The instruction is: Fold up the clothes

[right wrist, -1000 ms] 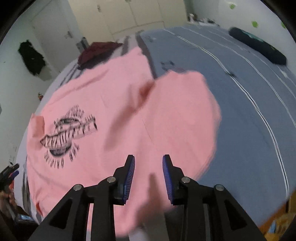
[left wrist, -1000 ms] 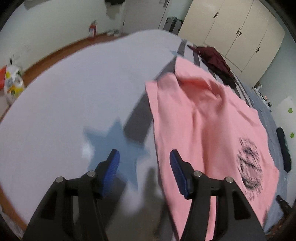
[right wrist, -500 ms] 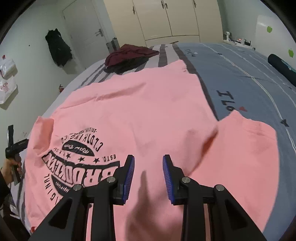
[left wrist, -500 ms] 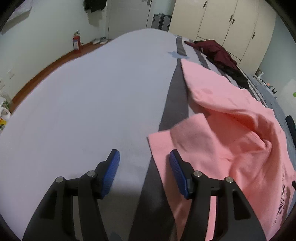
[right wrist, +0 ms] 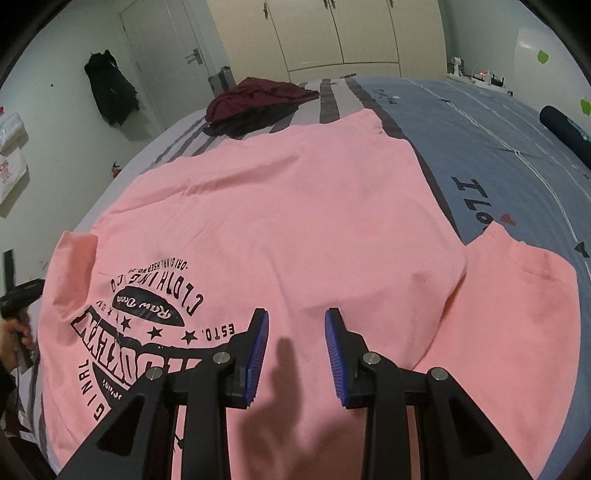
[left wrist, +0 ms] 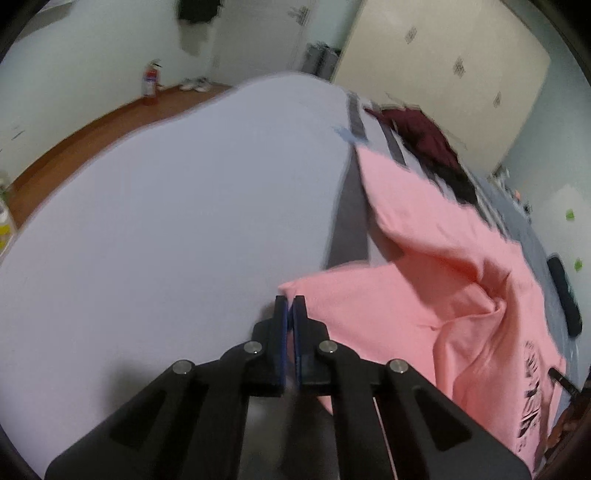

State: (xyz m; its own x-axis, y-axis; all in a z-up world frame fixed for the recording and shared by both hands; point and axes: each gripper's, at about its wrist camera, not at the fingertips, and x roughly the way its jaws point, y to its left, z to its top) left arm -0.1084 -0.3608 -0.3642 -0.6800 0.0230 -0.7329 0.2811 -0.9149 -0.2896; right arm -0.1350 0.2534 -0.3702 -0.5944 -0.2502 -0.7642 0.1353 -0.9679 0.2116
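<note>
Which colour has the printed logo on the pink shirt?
Black, clearest in the right wrist view: logo on the pink shirt.

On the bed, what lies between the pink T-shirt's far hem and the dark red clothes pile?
Only bare striped bedsheet separates the pink T-shirt from the dark red clothes pile; the right wrist view shows it clearly.

A wide bed [right wrist: 480, 122] fills the room, its cover pale lilac on the left and blue on the right, with grey stripes between. Cream wardrobe doors [right wrist: 332, 33] line the far wall beside a white door [right wrist: 162, 55]. At the far left, a red fire extinguisher [left wrist: 149, 83] stands on the wooden floor [left wrist: 74, 140].
</note>
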